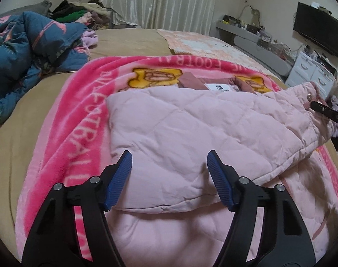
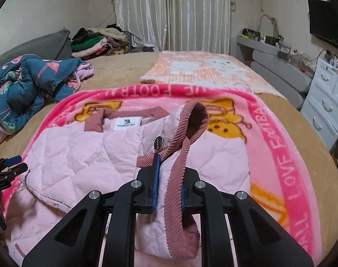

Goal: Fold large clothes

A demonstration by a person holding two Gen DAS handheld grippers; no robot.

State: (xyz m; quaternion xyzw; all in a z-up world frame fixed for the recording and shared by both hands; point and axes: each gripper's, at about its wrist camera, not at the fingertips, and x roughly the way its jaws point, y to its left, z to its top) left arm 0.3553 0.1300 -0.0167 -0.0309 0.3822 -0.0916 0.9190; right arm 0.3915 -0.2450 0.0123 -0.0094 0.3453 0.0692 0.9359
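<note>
A pale pink quilted jacket lies on a bright pink blanket on the bed, collar and white label at the far end. My left gripper is open and empty just above the jacket's near folded part. My right gripper is shut on the jacket's sleeve at its dusty-pink ribbed cuff, holding it lifted over the jacket. The right gripper's tip also shows in the left wrist view at the sleeve end. The left gripper shows at the left edge of the right wrist view.
A crumpled blue floral quilt lies at the left of the tan bed. A pile of clothes sits by the curtains. An orange-white patterned cloth lies farther back. White drawers, a grey shelf and a TV stand right.
</note>
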